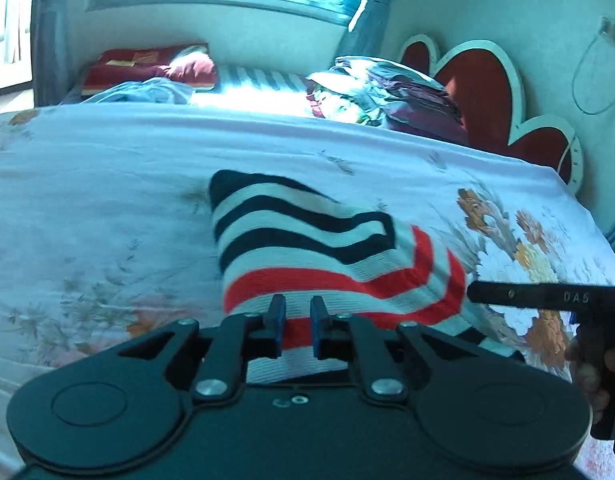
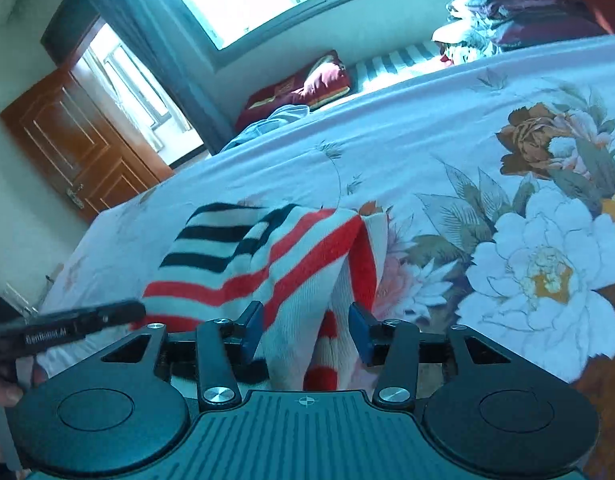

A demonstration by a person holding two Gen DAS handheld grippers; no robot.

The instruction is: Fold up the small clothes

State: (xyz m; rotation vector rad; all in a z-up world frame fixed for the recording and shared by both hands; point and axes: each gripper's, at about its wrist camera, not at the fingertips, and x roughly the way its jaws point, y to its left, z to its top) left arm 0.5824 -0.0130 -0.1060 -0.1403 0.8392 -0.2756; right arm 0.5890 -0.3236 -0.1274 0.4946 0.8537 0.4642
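Striped top (image 1: 327, 256) lies bunched on the bed (image 1: 107, 184), near edge raised. Left gripper (image 1: 298, 320) pinches its red-striped hem. Right gripper (image 2: 307, 330) is spread around a hanging fold, pads apart from it. Risk: one-sided hold lets the cloth skew.

The near edge of the striped garment (image 1: 319, 252) is hidden behind the left gripper (image 1: 297, 320), so a grip cannot be seen there. The right gripper (image 2: 307, 328) also covers the garment's lower part. The clothes pile (image 1: 383, 92) is blurred.
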